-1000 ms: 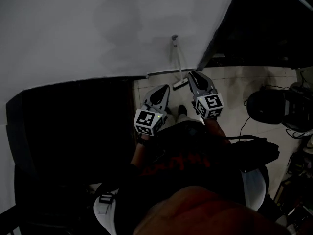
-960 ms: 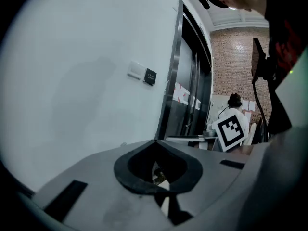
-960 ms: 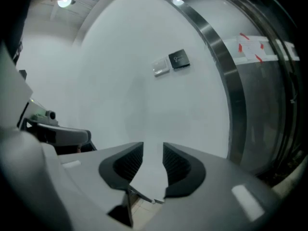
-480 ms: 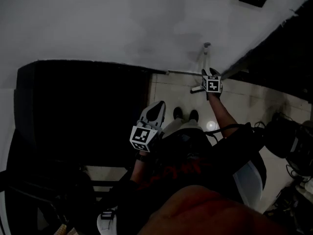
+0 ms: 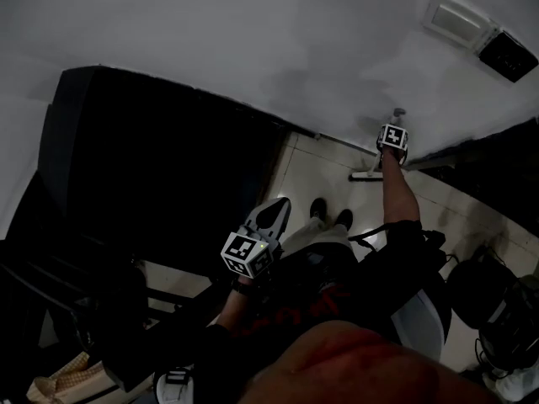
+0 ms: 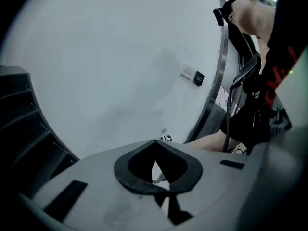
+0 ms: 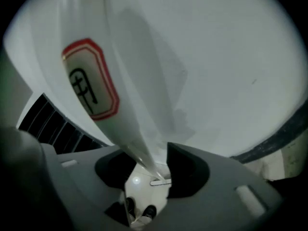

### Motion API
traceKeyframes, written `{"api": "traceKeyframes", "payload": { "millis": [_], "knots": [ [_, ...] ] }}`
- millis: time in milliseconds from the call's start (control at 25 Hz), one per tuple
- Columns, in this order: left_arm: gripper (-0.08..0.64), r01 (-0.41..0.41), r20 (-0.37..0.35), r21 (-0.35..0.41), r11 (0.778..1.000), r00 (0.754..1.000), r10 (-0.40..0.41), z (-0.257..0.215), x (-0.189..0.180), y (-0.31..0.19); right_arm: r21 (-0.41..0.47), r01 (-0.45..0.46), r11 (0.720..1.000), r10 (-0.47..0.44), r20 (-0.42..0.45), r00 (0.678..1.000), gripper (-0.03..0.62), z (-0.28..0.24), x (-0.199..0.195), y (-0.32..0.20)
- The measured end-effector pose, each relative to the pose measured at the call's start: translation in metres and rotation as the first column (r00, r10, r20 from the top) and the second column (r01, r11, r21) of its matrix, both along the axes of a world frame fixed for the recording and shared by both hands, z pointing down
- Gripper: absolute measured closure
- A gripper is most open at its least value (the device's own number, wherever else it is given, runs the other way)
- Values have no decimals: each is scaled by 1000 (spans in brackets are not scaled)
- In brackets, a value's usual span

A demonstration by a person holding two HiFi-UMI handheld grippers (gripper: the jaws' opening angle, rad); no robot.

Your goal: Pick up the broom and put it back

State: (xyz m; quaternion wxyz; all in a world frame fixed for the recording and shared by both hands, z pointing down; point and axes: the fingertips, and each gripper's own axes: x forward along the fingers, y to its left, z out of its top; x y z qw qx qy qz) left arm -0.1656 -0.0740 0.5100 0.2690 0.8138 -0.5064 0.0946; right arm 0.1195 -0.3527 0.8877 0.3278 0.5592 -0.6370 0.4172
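The broom leans against the white wall, its handle top [image 5: 398, 113] up and its head [image 5: 365, 175] on the tiled floor. My right gripper [image 5: 392, 138] reaches out to the handle near its top. In the right gripper view the white handle with a red-edged label [image 7: 91, 83] runs down between the jaws of the right gripper [image 7: 147, 170]. Those jaws have just been opening and stand apart, not pressing the handle. The broom head [image 7: 160, 181] shows far below. My left gripper [image 5: 268, 219] hangs close to my body, holding nothing; its jaws [image 6: 155, 143] meet at the tips.
A large black cabinet [image 5: 160, 167] fills the left. My shoes [image 5: 330, 214] stand on the pale tiled floor [image 5: 312, 171]. A white wall box [image 5: 459, 19] and a black one [image 5: 508, 53] sit high on the wall. Dark gear and cables [image 5: 497, 301] crowd the right.
The right gripper has gone from beside the left one, close to my body, out to the broom handle at the wall. The left gripper has sunk lower and nearer my body.
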Motion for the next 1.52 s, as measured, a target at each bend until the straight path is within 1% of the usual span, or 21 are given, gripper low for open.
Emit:
{"api": "traceKeyframes", "payload": {
  "millis": [40, 80, 200, 360, 480, 560, 600, 640, 680, 760, 880, 960, 1000, 1080, 1120, 1200, 1240, 1280, 1400, 1520],
  "knots": [
    [555, 1, -3, -7, 1000, 1000, -1, 2, 0, -2, 25, 27, 999, -27, -19, 999, 460, -2, -1, -7],
    [555, 3, -8, -13, 1000, 1000, -4, 2, -2, -5, 41, 61, 997, -59, -41, 997, 503, -4, -6, -9],
    [555, -12, -25, -18, 1000, 1000, 11, 4, -1, -15, 107, 143, 984, -134, -91, 987, 506, -14, -24, 13],
    [555, -74, -40, 13, 997, 996, 75, -3, 16, -30, 214, 194, 957, -167, -138, 976, 508, -35, -44, 86],
    [555, -132, -58, 41, 990, 989, 134, -9, 32, -46, 290, 196, 937, -163, -132, 978, 508, -72, -50, 141],
    [555, -185, -78, 49, 981, 979, 189, -9, 45, -59, 367, 183, 912, -153, -110, 982, 509, -112, -44, 158],
    [555, -204, -86, 49, 978, 974, 207, -7, 50, -64, 413, 192, 890, -164, -102, 981, 508, -138, -46, 161],
    [555, -215, -94, 51, 975, 971, 219, -7, 55, -69, 463, 207, 862, -187, -90, 978, 508, -168, -51, 163],
    [555, -225, -100, 58, 973, 968, 230, -8, 60, -72, 515, 223, 828, -213, -78, 974, 508, -201, -58, 164],
    [555, -249, -102, 93, 964, 961, 258, -14, 73, -80, 620, 229, 751, -246, -60, 968, 508, -272, -66, 167],
    [555, -267, -90, 148, 952, 955, 281, -31, 82, -88, 754, 192, 628, -264, -27, 964, 509, -373, -79, 175],
    [555, -253, -76, 172, 952, 960, 269, -43, 78, -91, 823, 146, 549, -270, 10, 963, 509, -428, -89, 183],
    [555, -244, -75, 191, 951, 962, 262, -49, 78, -94, 849, 124, 514, -266, 20, 964, 509, -452, -89, 187],
    [555, -227, -75, 234, 945, 965, 250, -62, 76, -101, 885, 103, 454, -263, 22, 965, 509, -491, -87, 194],
    [555, -220, -71, 251, 943, 967, 244, -66, 74, -104, 898, 100, 429, -271, 22, 962, 508, -507, -89, 197],
    [555, -208, -60, 275, 939, 971, 232, -73, 69, -108, 916, 98, 388, -300, 25, 954, 508, -531, -96, 205],
    [555, -197, -64, 283, 939, 973, 223, -74, 66, -109, 923, 99, 372, -309, 23, 951, 508, -537, -99, 209],
    [555, -182, -78, 288, 940, 974, 212, -76, 64, -110, 926, 100, 365, -313, 21, 949, 508, -540, -101, 213],
    [555, -146, -119, 272, 951, 976, 183, -75, 58, -114, 924, 95, 369, -304, 23, 953, 509, -543, -102, 219],
    [555, -149, -132, 261, 954, 973, 189, -73, 59, -115, 919, 99, 381, -288, 16, 958, 509, -545, -100, 219]
  ]
}}
